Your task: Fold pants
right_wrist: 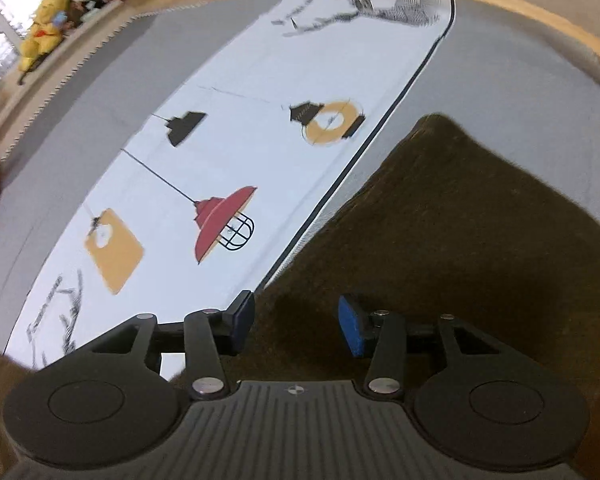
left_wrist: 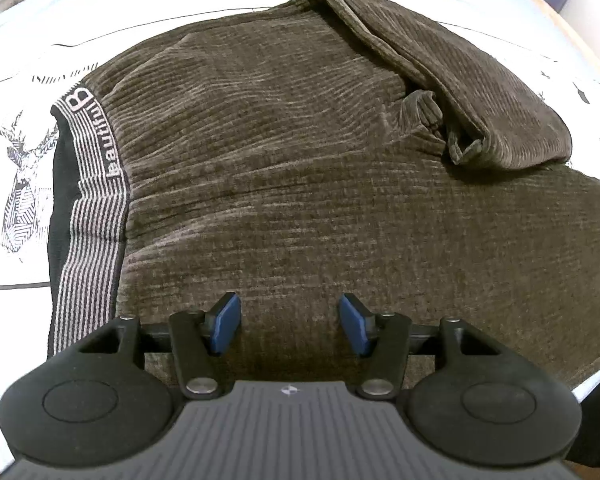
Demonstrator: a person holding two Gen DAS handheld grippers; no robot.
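One pants (left_wrist: 300, 168) lay there; waistband (left_wrist: 96, 184) read "Beautiful". Left gripper (left_wrist: 290, 326) and right gripper (right_wrist: 296, 326) had fingers apart, holding nothing.

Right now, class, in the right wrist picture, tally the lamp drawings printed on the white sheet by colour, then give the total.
Red caged pendant lamp: 1
Black pendant lamp: 1
Mustard-yellow lamps, one square and one ring-shaped: 2
Total: 4
All lie on the white printed sheet, left of the brown corduroy pants.
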